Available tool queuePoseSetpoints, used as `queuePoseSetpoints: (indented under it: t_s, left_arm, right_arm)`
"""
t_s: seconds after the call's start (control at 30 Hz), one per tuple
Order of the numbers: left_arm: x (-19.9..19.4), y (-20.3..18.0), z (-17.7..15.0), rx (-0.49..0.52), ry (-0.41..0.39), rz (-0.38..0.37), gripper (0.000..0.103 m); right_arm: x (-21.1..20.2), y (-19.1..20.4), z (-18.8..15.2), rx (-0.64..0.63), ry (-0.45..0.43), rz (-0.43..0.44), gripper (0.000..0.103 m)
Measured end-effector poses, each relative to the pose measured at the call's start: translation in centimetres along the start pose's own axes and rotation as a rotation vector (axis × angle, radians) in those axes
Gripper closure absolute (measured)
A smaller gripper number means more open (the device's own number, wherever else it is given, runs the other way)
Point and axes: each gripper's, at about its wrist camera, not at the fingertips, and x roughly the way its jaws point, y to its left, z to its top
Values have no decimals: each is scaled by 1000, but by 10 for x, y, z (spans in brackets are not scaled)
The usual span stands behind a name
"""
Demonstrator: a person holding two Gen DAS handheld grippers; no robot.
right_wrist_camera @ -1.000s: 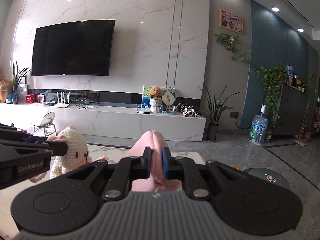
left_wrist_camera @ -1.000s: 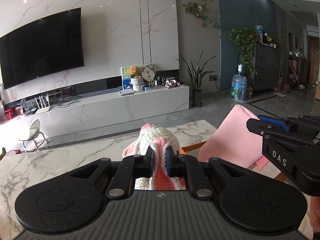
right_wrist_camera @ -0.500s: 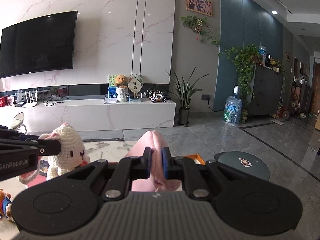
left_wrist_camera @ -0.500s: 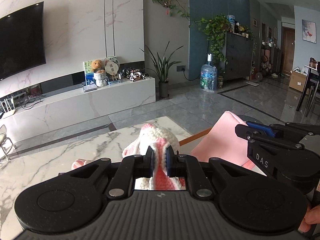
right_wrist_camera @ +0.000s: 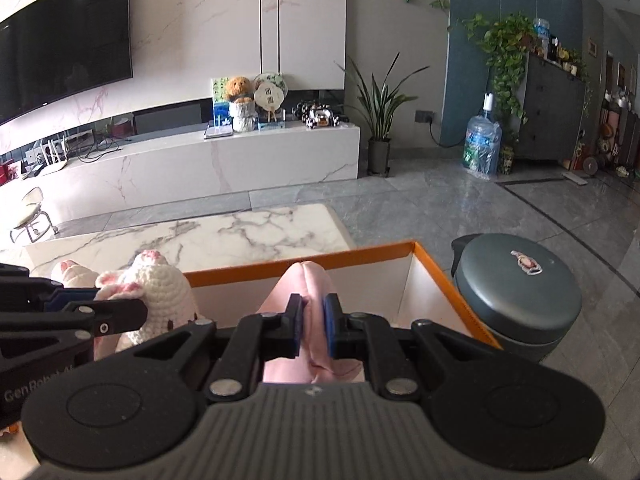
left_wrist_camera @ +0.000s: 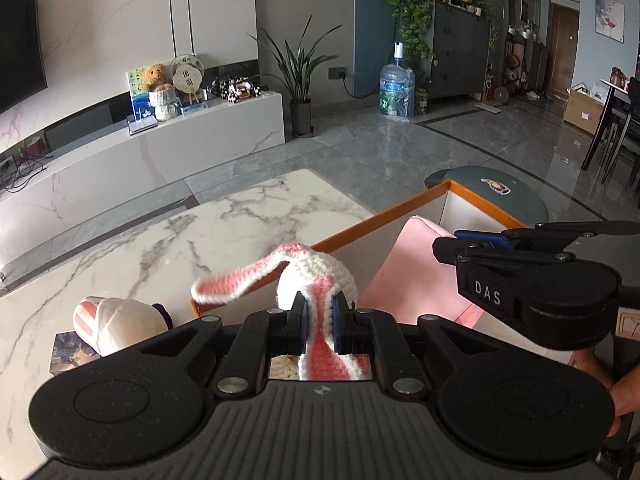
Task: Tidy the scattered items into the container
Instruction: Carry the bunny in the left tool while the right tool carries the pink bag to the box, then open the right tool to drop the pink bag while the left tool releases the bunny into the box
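Holding crocheted bunny and pink pouch over box.

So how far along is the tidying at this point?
Nothing can be seen lying in the orange-rimmed box yet. In hand: left gripper holds the knitted bunny, right gripper the pink cloth, both over the box. Left: a striped plush toy on the table.

Left tongs clamping crocheted bunny over orange-rimmed box, marble table
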Motion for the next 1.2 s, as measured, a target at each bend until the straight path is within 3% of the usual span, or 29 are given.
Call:
queuePoseSetpoints:
  t_s: [0.23, 0.57, 0.7, 0.87, 0.93, 1.03, 1.2]
  left_arm:
    - [19, 3, -9, 28, 51, -6, 90]
    - [19, -6, -15, 69, 90, -23, 89]
    - [17, -10, -18, 92, 92, 9, 86]
    - [15, -5, -18, 73, 100, 55, 70]
    - [12, -4, -16, 69, 91, 78, 56]
    - [6, -4, -13, 72, 72, 92, 50]
    - [6, -7, -10, 80, 65, 126, 49]
  right_arm:
    - [25, 5, -6, 26, 78, 50, 90]
    - [29, 9, -6, -25, 97, 19, 90]
    - [32, 8, -5, -38, 110, 18, 88]
    - [39, 6, -3, -39, 157, 43, 84]
    - [42, 8, -3, -51, 174, 38, 81]
    - [43, 14, -4, -79, 189, 22, 76]
    - [45, 22, -5, -133, 216, 15, 64]
